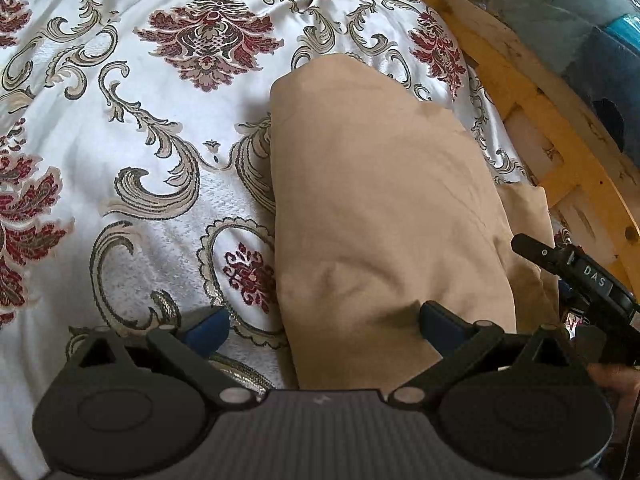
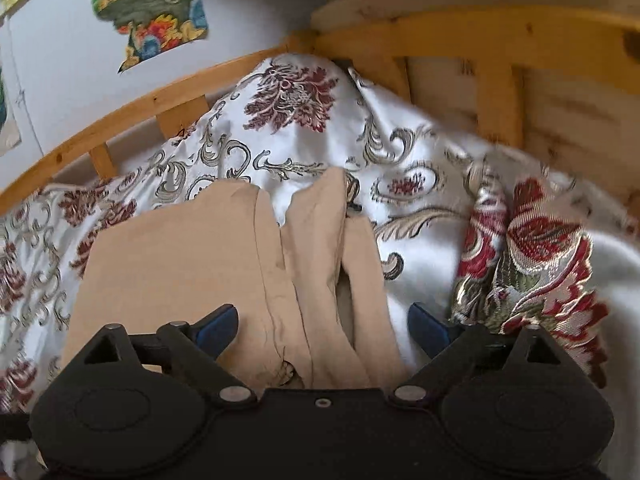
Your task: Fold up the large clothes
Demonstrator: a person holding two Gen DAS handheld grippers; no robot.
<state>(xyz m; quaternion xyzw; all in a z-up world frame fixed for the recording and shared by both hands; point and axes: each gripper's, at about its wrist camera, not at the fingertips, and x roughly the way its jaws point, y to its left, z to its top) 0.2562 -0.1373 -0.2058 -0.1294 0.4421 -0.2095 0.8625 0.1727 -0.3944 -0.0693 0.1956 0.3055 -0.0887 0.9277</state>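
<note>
A tan garment [image 1: 384,208] lies folded lengthwise on a white bedspread [image 1: 132,128] with a red and grey floral pattern. My left gripper [image 1: 324,328] is open, its blue pads astride the garment's near left edge. The right gripper's black body [image 1: 580,276] shows at the right edge of the left wrist view. In the right wrist view the garment [image 2: 180,264] shows as several long tan folds. My right gripper [image 2: 324,326] is open over its near end, holding nothing.
A wooden bed frame [image 1: 520,92] with slats runs along the bedspread's far and right sides, also in the right wrist view [image 2: 460,36]. A bunched fold of bedspread [image 2: 532,256] rises at the right. A wall with colourful pictures [image 2: 148,4] stands behind.
</note>
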